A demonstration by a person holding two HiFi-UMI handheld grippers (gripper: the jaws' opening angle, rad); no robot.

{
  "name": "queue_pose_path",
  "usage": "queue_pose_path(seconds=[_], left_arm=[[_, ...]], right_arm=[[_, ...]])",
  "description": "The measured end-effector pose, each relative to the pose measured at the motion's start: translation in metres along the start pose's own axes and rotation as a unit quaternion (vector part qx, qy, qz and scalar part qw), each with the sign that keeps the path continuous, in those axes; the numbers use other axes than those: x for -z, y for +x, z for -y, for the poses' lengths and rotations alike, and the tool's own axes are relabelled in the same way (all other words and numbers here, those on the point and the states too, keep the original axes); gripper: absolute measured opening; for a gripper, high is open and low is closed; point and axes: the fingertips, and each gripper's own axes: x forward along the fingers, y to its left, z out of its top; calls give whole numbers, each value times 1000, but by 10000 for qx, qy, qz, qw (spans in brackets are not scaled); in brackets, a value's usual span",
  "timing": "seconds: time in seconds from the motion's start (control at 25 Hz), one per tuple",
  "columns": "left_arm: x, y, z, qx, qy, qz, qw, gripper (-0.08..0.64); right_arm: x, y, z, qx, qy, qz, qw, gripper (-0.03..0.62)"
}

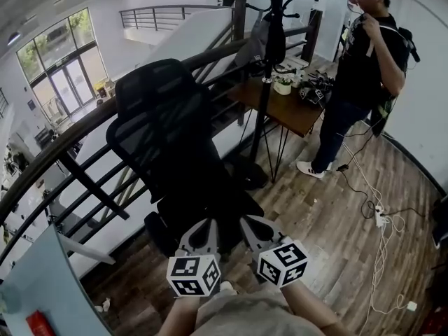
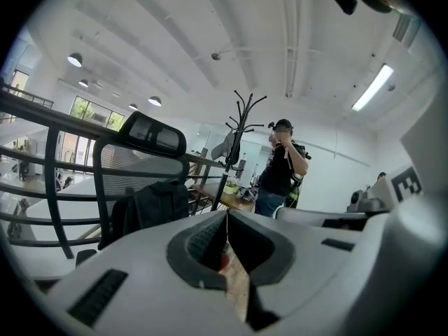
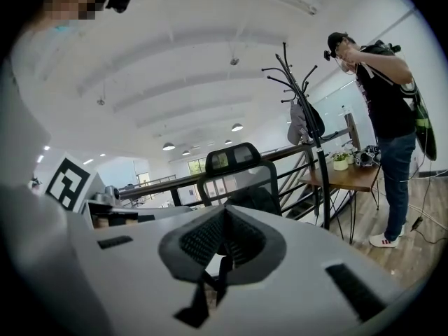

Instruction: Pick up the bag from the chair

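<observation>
The pickup has not begun. The bag (image 2: 152,207) lies on the chair (image 2: 133,168), ahead of both grippers. Left tongs (image 2: 225,222) and right tongs (image 3: 224,217) are closed on nothing, short of it.

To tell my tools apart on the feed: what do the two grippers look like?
Alike: left gripper and right gripper are pale grey, with dark ribbed pads, and each carries a white cube printed with black square markers. No cables show.
</observation>
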Motion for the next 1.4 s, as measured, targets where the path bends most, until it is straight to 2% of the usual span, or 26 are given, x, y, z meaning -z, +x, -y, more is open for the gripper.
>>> queue_pose_path(seconds=[0.32, 0.68, 1.12, 1.4], left_arm=[[-8, 13, -32, -161, 16, -3, 9999, 3], [-10, 33, -74, -589, -159, 18, 9981, 3], [-34, 88, -113, -1185, -189, 314, 9923, 5], [-36, 120, -135, -1548, -228, 239, 9874, 5]], right_arm=[[-8, 33, 9, -54, -61, 1, 10000, 1], [-9, 83, 21, -326, -116, -156, 9993, 2], [-27, 161, 47, -900, -360, -332, 9947, 2], [-28, 204, 59, -1300, -498, -543, 9888, 2]])
